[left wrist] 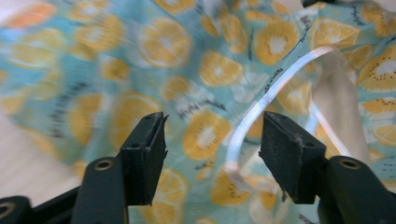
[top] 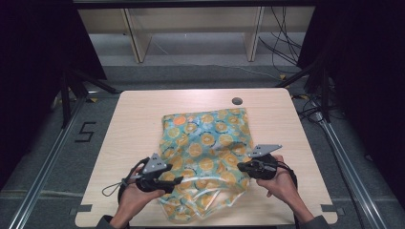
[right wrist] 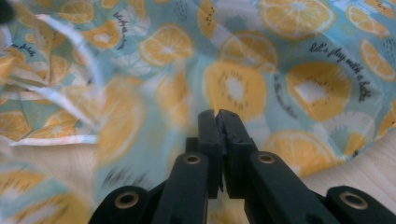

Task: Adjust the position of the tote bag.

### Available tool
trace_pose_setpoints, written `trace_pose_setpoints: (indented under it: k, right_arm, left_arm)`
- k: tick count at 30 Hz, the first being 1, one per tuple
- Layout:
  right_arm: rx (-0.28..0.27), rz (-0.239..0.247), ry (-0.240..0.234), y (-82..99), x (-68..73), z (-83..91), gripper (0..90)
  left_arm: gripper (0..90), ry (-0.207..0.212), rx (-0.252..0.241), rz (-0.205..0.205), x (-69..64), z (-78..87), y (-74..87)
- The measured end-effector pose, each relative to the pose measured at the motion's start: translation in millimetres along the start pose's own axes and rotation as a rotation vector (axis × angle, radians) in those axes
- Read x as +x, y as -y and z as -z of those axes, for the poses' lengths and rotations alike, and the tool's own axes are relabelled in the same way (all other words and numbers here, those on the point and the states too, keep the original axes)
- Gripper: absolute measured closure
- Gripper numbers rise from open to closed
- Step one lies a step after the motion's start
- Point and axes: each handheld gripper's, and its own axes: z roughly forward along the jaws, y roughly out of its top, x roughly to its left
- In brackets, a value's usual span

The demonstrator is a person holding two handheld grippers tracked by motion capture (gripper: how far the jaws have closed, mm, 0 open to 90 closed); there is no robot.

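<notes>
Fruit-print bag (top: 206, 152) lies mid-bench, long axis running far edge to near edge, crumpled mouth at the near edge. Left tool (top: 177, 181) at its near-left side, jaws apart, nothing gripped, clear rim strip (left wrist: 261, 105) just ahead of them. Right tool (top: 240, 166) at the right edge, jaws closed; whether they pinch bag film I can't tell.

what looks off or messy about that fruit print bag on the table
The fruit print bag lies flat and smooth at its far end, but its near end is crumpled and gaping, with the clear edge strip curling up. The left gripper stands open beside that part; the right gripper is shut at the bag's right edge.
</notes>
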Motion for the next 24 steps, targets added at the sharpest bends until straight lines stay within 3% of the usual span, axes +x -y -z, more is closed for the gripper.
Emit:
trace_pose_setpoints:
  k: [1, 2, 6, 10, 11, 12, 13, 14, 15, 16, 17, 19, 22, 24]
  right_arm:
    - [-0.015, 0.006, 0.000, -0.6, 0.0, -0.2, 88.5]
    - [-0.015, 0.006, 0.000, -0.6, 0.0, -0.2, 88.5]
    - [-0.017, 0.008, -0.011, -1.3, -1.2, -0.1, 85.6]
    - [-0.041, -0.016, 0.000, -2.6, -2.0, 4.0, 76.0]
    - [-0.052, -0.003, -0.008, -5.1, -1.1, 7.1, 71.1]
    - [-0.052, -0.003, -0.008, -5.1, -1.1, 7.1, 71.1]
    - [-0.061, -0.008, -0.013, -6.3, 0.6, 8.5, 69.1]
    - [-0.062, 0.000, -0.017, -7.7, 1.2, 9.3, 66.6]
    - [-0.073, -0.005, -0.013, -9.1, 4.9, 10.2, 62.3]
    - [-0.073, -0.005, -0.013, -9.1, 4.9, 10.2, 62.3]
    - [-0.074, 0.007, -0.023, -10.5, 7.6, 10.6, 58.6]
    - [-0.085, 0.018, -0.032, -11.6, 9.6, 8.9, 55.0]
    - [-0.071, 0.011, -0.056, -13.0, 12.1, 9.2, 53.1]
    - [-0.089, 0.037, -0.086, -14.8, 13.9, 6.5, 52.7]
  left_arm:
    - [36.6, 0.007, 0.007, 0.001, -0.3, -5.5, 2.2]
    - [36.6, 0.000, 0.022, 0.028, -0.2, -10.7, 5.3]
    - [37.2, 0.017, 0.070, 0.030, 0.9, -21.5, 13.8]
    - [37.2, 0.030, 0.088, -0.002, -7.5, -23.8, 11.3]
    - [44.6, -0.007, 0.127, -0.058, -9.6, -28.6, 10.2]
    - [51.4, -0.007, 0.127, -0.058, -9.6, -28.6, 10.2]
    - [51.4, 0.002, 0.127, -0.070, -10.4, -30.9, 10.0]
    - [61.0, 0.002, 0.126, -0.100, -9.2, -32.1, 9.1]
    - [77.5, -0.009, 0.120, -0.112, -7.3, -33.4, 7.7]
    - [77.5, -0.019, 0.112, -0.129, -4.2, -32.9, 6.0]
    - [86.4, -0.024, 0.099, -0.143, -0.6, -31.7, 4.0]
    - [88.9, -0.028, 0.049, -0.122, 6.3, -23.1, -1.4]
    - [89.0, -0.033, 0.024, -0.112, 11.7, -17.8, -7.0]
    - [89.1, -0.035, -0.001, -0.095, 15.4, -15.9, -13.0]
